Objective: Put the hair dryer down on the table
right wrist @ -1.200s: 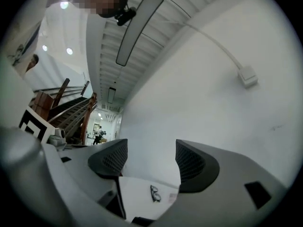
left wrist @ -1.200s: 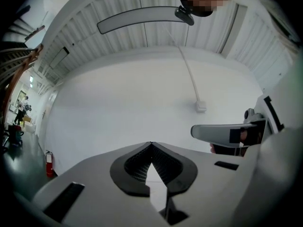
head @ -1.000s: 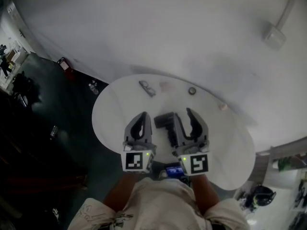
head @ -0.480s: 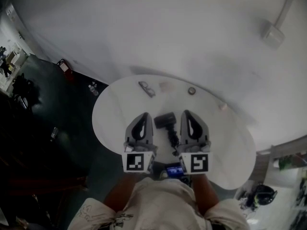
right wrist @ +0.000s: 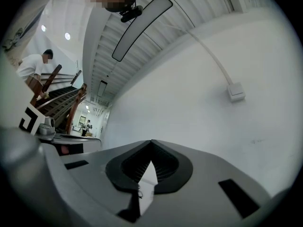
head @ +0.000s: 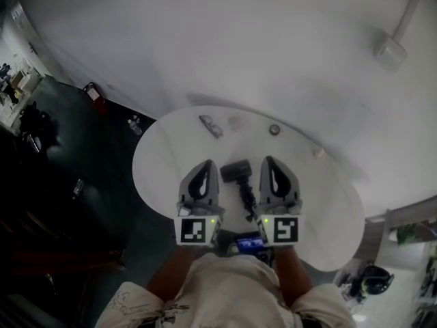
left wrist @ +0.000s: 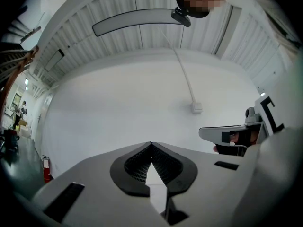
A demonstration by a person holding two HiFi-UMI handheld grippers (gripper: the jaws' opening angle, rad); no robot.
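- The hair dryer [head: 235, 171] lies flat on the white round counter [head: 161, 157], in the gap between the two tools, and neither tool touches it.
- Its dark head sits at the far end. The handle and cord [head: 247, 198] run back toward the person, so its long axis lies roughly parallel to both tools.
- The left tool [head: 205, 164] is pinched closed, tips meeting, with nothing between them.
- The right tool [head: 269, 161] is likewise closed and empty.
- Both flank the dryer closely. The handle end leans slightly toward the right tool, so that hand seems marginally nearer.
- Judged from this, the placing looks done.
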